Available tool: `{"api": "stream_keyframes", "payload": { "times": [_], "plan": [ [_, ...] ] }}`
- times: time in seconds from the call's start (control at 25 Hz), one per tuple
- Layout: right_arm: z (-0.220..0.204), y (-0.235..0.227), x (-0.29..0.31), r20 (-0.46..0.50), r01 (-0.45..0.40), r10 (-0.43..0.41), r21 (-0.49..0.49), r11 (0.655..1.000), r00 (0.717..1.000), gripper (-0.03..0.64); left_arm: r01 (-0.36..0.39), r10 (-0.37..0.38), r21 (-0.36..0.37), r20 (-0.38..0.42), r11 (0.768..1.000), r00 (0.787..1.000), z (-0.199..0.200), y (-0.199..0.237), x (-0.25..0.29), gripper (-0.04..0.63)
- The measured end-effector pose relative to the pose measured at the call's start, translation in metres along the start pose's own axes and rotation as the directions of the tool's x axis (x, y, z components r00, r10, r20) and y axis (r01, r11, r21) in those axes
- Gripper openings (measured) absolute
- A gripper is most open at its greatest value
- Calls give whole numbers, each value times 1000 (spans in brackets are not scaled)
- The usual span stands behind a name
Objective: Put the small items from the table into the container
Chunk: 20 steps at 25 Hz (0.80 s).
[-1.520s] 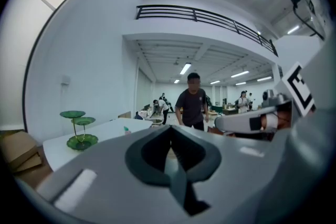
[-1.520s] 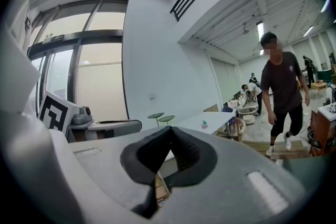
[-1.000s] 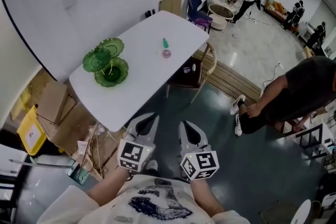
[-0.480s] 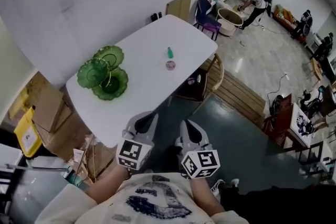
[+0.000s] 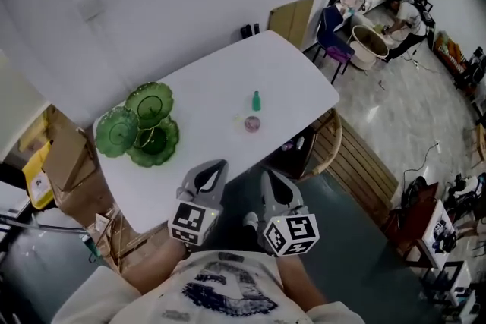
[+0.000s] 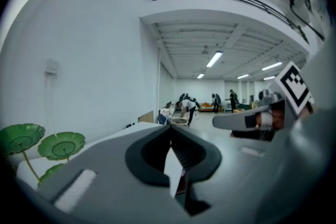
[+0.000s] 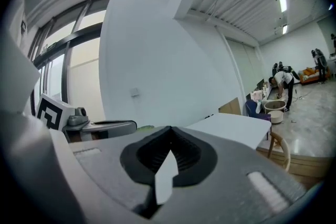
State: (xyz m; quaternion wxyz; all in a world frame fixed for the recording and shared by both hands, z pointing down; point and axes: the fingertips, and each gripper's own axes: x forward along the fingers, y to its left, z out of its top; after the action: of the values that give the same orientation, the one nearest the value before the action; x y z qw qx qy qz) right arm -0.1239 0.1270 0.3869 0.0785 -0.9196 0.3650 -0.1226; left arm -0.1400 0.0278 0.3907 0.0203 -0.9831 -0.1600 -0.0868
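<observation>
We hold two tongs low at the near edge of the scene. The left tongs and the right tongs lie side by side, both pressed together with nothing between the jaws. Each carries one cube faced with black-and-white square markers; these patterns are the only print we can make out, as the dark design on the white shirt is too blurred to read.

Beyond the tongs stands one white rectangular desk. On its left end is the container, a green glass stand of three round scalloped dishes. Two small items lie well apart from it, towards the desk's right: one small green bottle, upright, and just nearer to us one small pink round piece, perhaps a little pot. One wooden chair is tucked at the desk's right side.
</observation>
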Motion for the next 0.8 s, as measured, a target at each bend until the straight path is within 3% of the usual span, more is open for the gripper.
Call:
{"api": "stream_keyframes", "payload": {
  "times": [0.2, 0.44, 0.8],
  "plan": [
    [19, -52, 52, -44, -92, 91, -2, 996, 995, -3, -91, 90, -28, -26, 995, 996, 8, 15, 64, -11],
    [25, -88, 100, -97, -188, 187, -1, 982, 978, -3, -208, 205, -57, -53, 977, 977, 7, 36, 102, -11],
    [12, -67, 152, -160, -276, 276, 27, 961, 948, -3, -319, 309, -84, -109, 944, 945, -11, 84, 92, -11]
  ]
}}
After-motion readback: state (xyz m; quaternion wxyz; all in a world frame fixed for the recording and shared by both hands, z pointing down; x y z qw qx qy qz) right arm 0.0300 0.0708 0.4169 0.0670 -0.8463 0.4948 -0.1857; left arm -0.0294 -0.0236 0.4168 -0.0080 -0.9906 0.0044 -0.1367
